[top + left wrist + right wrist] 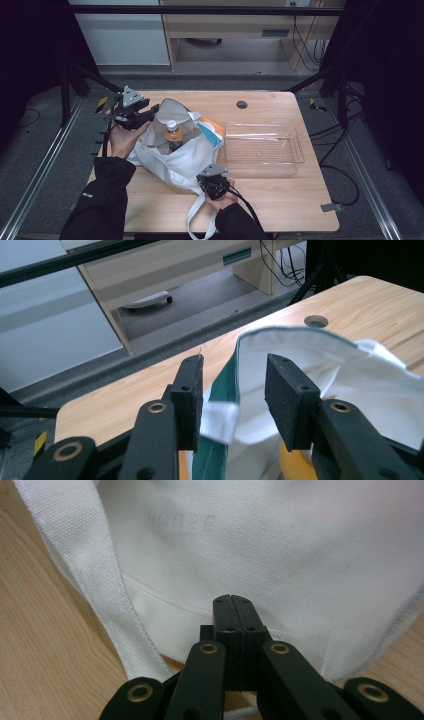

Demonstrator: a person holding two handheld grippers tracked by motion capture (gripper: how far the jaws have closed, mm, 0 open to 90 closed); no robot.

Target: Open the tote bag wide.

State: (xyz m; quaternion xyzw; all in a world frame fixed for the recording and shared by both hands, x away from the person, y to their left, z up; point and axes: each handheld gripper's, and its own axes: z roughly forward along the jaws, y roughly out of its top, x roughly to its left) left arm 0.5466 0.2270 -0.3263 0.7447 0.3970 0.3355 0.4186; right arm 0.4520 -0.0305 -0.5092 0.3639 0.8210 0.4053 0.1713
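Nearest, the right gripper (214,186) has its jaws pressed together at the white bag's (175,160) bottom hem (whether they pinch cloth, I cannot tell). The soft, floppy bag lies mid-table holding a bottle (173,136). Beyond, the left gripper (235,390) straddles its rim, jaws wide; the stitched edge looks best to grip.

A light wooden table (280,200) carries a white canvas tote bag (175,160) left of centre and an empty clear plastic bin (262,145) just beside it at three o'clock. A round cable grommet (242,104) sits toward twelve o'clock.
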